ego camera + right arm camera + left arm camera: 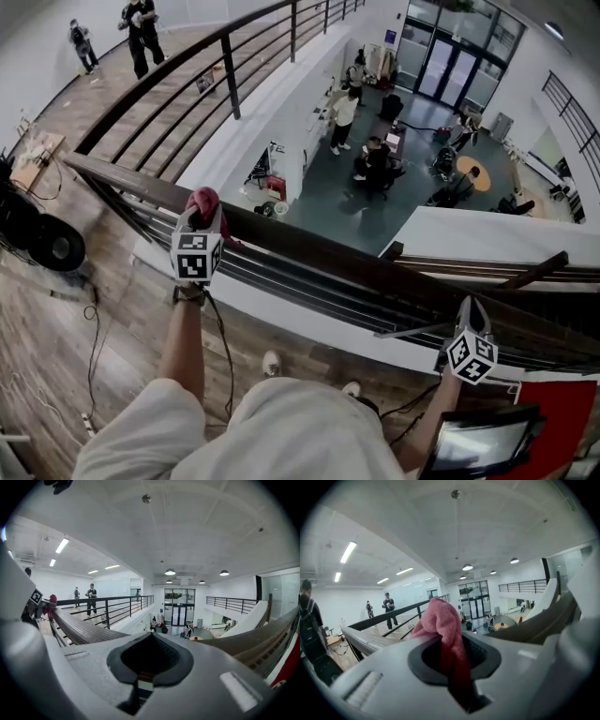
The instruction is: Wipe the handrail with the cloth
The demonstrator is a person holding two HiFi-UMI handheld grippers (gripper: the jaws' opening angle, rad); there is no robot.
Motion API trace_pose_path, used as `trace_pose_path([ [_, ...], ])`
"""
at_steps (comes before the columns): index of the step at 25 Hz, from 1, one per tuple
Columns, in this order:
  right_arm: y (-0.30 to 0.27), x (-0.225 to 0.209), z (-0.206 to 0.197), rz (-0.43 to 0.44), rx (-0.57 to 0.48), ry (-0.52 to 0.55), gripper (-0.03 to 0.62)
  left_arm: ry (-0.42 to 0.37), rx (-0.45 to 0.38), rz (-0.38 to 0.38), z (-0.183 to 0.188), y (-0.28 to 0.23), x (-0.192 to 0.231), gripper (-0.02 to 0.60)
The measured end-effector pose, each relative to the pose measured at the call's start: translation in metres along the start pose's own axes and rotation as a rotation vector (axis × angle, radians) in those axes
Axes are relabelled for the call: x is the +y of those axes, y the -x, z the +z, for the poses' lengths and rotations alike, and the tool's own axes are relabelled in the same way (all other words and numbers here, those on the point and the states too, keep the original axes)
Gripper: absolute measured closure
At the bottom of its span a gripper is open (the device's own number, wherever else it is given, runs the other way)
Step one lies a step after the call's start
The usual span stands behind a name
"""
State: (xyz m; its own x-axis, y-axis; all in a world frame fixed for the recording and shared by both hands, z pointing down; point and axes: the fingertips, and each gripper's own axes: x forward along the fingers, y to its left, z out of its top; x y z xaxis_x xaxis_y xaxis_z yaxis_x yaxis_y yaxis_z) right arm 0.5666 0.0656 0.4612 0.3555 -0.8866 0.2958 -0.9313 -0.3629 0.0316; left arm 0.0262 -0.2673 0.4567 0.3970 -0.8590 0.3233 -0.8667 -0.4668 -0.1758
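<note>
The left gripper (199,220) has its fingers clamped on a crumpled pink cloth (204,199) atop the dark wooden handrail (328,259); the right gripper (472,309) is closed, empty. Rail friction may tug the cloth free, over the drop.

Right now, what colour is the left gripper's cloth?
The cloth is pink; left gripper view shows it best.

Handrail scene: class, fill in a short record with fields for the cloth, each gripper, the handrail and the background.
cloth: pink, bunched, against the handrail's top
left gripper: shut on cloth, at the rail
right gripper: shut, empty, by the rail further right
handrail: dark brown, runs across the head view
background: people on the floor below
</note>
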Motion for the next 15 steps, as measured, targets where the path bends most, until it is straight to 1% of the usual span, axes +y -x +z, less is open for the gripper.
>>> trace_pose_path([
  [5,0.001,0.007,-0.002,0.056,0.008,0.008,0.592,0.008,0.046,-0.055,0.002,0.002,-0.028,0.514],
  [9,0.003,0.015,-0.002,0.089,0.010,0.007,0.592,-0.001,0.039,-0.076,0.004,0.004,-0.049,0.514],
  [15,0.003,0.014,-0.002,0.097,0.018,-0.005,0.592,-0.026,0.057,-0.141,0.011,0.006,-0.097,0.513],
])
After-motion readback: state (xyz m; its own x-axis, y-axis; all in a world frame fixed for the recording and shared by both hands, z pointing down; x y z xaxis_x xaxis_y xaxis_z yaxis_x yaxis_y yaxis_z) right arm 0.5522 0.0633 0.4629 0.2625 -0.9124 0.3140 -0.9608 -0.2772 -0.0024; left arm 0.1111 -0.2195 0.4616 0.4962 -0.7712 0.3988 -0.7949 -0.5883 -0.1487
